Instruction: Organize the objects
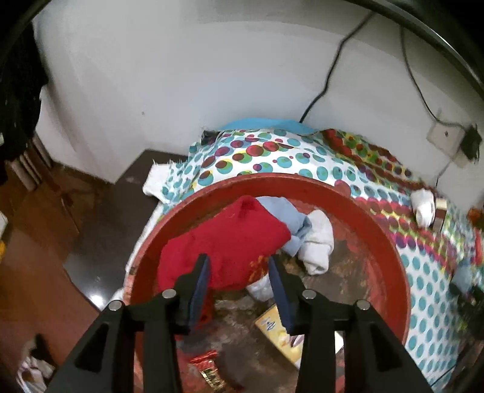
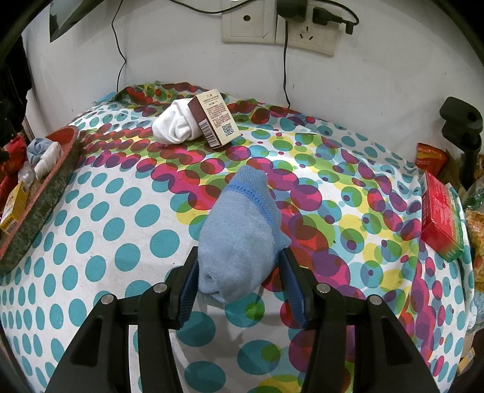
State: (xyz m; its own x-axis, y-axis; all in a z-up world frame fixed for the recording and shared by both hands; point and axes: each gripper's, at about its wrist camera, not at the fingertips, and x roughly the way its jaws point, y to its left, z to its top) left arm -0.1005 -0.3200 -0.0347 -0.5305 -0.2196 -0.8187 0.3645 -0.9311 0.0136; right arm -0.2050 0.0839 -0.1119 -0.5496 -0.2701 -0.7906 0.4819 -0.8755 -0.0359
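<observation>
My right gripper [image 2: 240, 266] is shut on a light blue rolled sock [image 2: 239, 238] and holds it just above the dotted tablecloth [image 2: 106, 217]. My left gripper [image 1: 239, 272] is open and empty, hovering over the red round tray [image 1: 390, 241], above a red cloth [image 1: 230, 238]. The tray also holds a blue sock [image 1: 281, 217], a white sock [image 1: 317, 245] and a yellow box [image 1: 281, 335]. The tray shows at the left edge of the right wrist view [image 2: 36, 223]. A white rolled sock [image 2: 175, 124] and a brown-and-cream box [image 2: 217, 121] lie at the table's back.
A red box [image 2: 441, 217] and snack packets [image 2: 429, 157] lie at the right edge of the table. Wall sockets [image 2: 278, 27] with cables are on the wall behind. Left of the table is a dark floor [image 1: 99, 229]. A black clamp stand [image 2: 462, 130] stands at the far right.
</observation>
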